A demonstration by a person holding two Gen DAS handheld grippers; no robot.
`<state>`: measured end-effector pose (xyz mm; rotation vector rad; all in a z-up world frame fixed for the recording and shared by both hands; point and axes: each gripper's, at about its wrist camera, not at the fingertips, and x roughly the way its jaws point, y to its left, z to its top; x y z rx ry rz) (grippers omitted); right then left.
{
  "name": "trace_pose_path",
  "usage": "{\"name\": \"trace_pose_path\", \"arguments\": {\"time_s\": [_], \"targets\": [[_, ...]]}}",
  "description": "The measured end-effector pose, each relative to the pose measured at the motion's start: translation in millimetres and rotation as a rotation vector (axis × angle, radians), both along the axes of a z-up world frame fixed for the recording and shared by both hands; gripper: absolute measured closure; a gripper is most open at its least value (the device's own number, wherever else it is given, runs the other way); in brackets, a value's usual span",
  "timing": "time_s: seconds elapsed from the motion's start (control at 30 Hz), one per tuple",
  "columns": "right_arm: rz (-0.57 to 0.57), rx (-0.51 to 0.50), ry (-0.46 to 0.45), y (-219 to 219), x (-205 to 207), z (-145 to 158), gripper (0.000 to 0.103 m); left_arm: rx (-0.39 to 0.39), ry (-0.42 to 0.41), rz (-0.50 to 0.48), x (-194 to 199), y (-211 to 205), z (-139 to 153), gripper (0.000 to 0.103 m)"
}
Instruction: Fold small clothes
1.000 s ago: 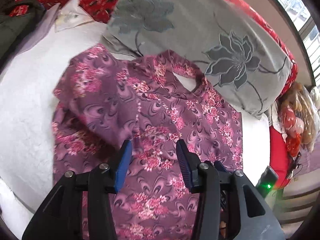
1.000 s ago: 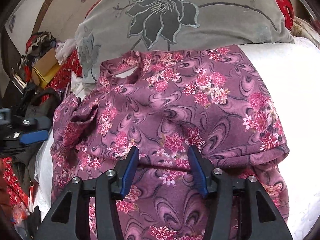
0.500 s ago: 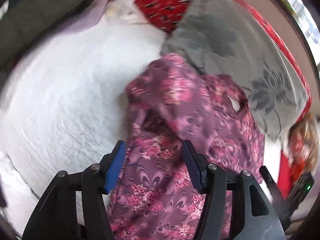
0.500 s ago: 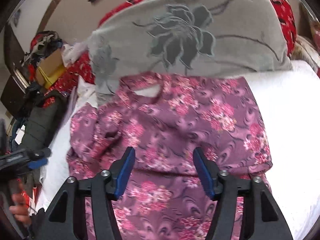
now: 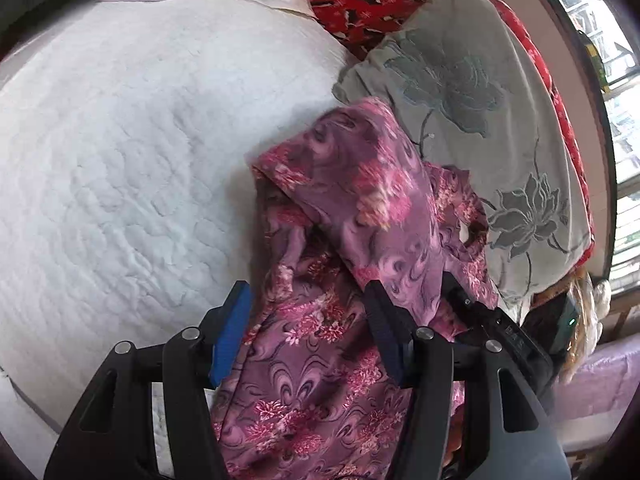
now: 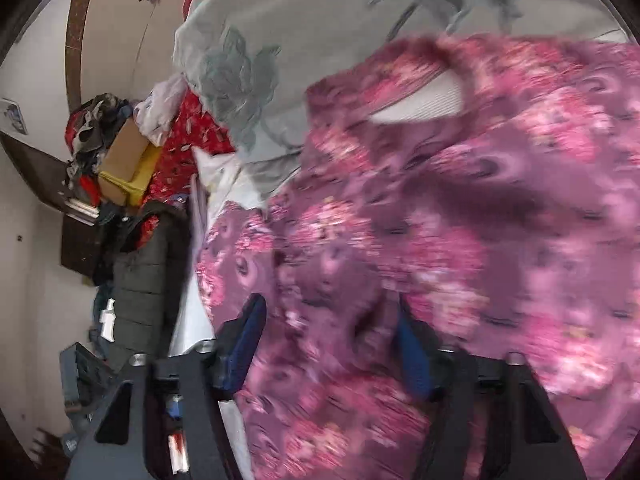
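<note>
Fabric: purple floral top, thin, limp and light; likely to slide and bunch, so best taken at a hem or sleeve edge.
Where: on the white quilt, neck end against the grey flowered pillow.
Left gripper: spread, straddling the cloth, pinching nothing.
Right gripper: jaws just closing, cloth between; pads look apart.
Unclear: right view smeared; hem cut off.
</note>
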<state>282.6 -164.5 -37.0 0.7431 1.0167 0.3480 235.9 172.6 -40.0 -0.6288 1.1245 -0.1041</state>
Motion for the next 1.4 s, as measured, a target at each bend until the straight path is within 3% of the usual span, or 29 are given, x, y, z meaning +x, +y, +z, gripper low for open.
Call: {"name": "trace_pose_path", "arguments": {"time_s": [0.2, 0.3, 0.43, 0.7, 0.87, 1.03, 1.1, 1.13, 1.23, 1.3, 1.4], "targets": [[-0.076, -0.058, -0.210, -43, -22, 54, 0.097, -0.019, 0.000, -0.025, 1, -3, -5, 0.046], [-0.127, -0.112, -0.243, -79, -34, 68, 0.097, -0.065, 0.019, -0.032, 1, -10, -10, 0.046], [-0.212, -0.147, -0.221, -126, -47, 64, 0.097, -0.039, 0.015, -0.066, -3, -28, -9, 0.046], [-0.343, -0.154, -0.128, -198, -72, 26, 0.097, -0.065, 0.043, -0.106, -12, -54, -13, 0.046], [-0.406, -0.118, -0.054, -224, -78, -2, 0.097, -0.098, 0.047, -0.102, -18, -59, -16, 0.046], [-0.377, -0.043, -0.004, -225, -75, -17, 0.092, -0.093, 0.076, -0.047, 6, -61, -24, 0.046], [-0.354, -0.036, -0.002, -222, -69, -13, 0.092, -0.054, 0.077, -0.025, 17, -62, -22, 0.070], [-0.345, -0.037, -0.022, -221, -69, -7, 0.097, -0.063, 0.063, -0.024, 20, -61, -19, 0.088], [-0.328, -0.022, -0.188, -220, -74, 30, 0.097, -0.017, 0.012, 0.009, 25, -56, -7, 0.090], [-0.337, -0.034, -0.248, -222, -77, 43, 0.097, 0.025, 0.005, 0.002, 27, -55, -6, 0.090], [-0.324, -0.102, -0.173, -221, -71, 24, 0.097, 0.114, 0.067, -0.027, 29, -60, -20, 0.090]]}}
